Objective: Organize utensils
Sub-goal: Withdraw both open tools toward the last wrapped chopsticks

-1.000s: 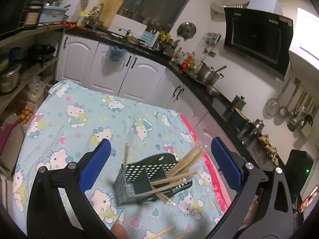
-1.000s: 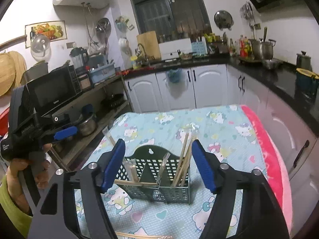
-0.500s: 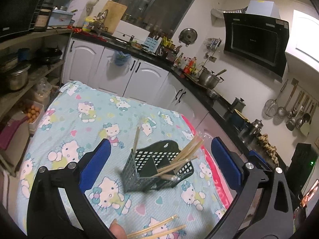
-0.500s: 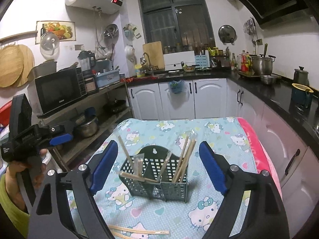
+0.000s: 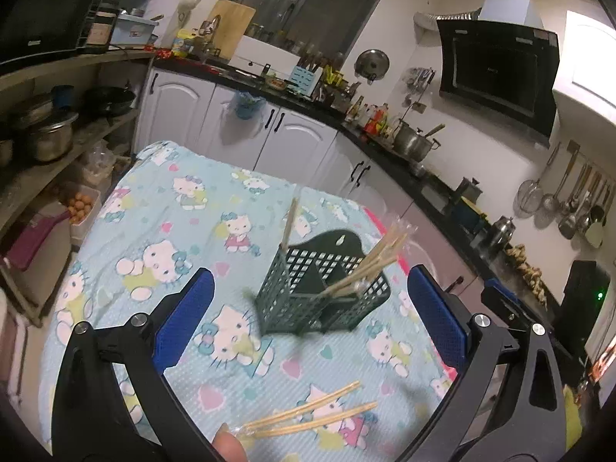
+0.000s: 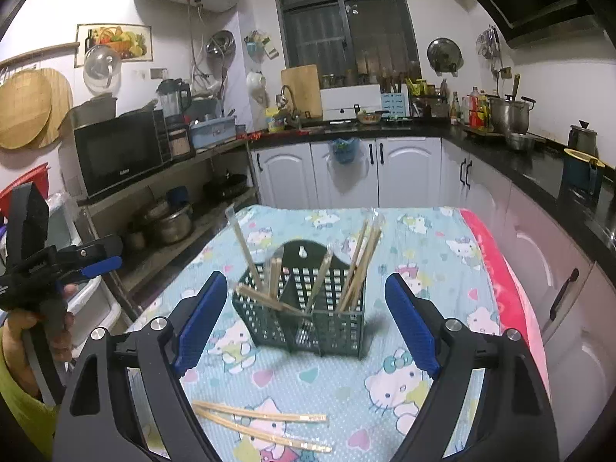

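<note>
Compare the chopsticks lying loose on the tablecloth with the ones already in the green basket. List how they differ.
The loose chopsticks lie flat on the tablecloth; the basket chopsticks stand tilted, leaning on the rim.
The loose chopsticks are two, near the right tool; the basket chopsticks are several, spread over compartments of the green basket.
Both are pale wooden sticks.

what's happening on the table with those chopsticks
A person holds a pair of tongs in each hand over a cartoon-print tablecloth. A green utensil basket already has several chopsticks standing in it. Two loose chopsticks still lie on the cloth in front of it. The right tongs have just been opening and hold nothing; the left tongs are open and empty too.
</note>
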A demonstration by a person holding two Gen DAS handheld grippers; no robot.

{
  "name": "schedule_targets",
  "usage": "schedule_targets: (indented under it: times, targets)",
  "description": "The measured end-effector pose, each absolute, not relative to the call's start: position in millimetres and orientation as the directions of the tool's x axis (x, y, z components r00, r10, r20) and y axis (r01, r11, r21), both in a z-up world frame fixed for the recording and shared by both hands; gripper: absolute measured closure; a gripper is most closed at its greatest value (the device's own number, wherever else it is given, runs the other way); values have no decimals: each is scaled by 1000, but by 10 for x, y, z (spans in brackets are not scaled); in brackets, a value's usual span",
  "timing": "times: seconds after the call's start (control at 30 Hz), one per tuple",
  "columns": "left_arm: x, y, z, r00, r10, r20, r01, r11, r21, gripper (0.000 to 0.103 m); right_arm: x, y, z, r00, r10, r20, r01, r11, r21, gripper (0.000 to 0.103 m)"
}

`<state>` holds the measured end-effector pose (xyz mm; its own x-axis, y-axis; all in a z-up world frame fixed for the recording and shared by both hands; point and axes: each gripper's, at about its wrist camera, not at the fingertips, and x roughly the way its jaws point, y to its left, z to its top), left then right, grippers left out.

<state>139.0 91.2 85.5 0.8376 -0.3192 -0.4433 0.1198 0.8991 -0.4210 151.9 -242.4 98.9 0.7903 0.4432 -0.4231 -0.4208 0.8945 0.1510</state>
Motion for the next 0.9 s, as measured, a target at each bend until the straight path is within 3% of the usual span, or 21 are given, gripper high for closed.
schedule_targets:
  times: [0.9]
  targets:
    - [1109, 900, -5, 707, -332, -624, 85, 916, -391, 11, 1195, -2312, 136, 665, 428, -612, -475, 875, 96, 22]
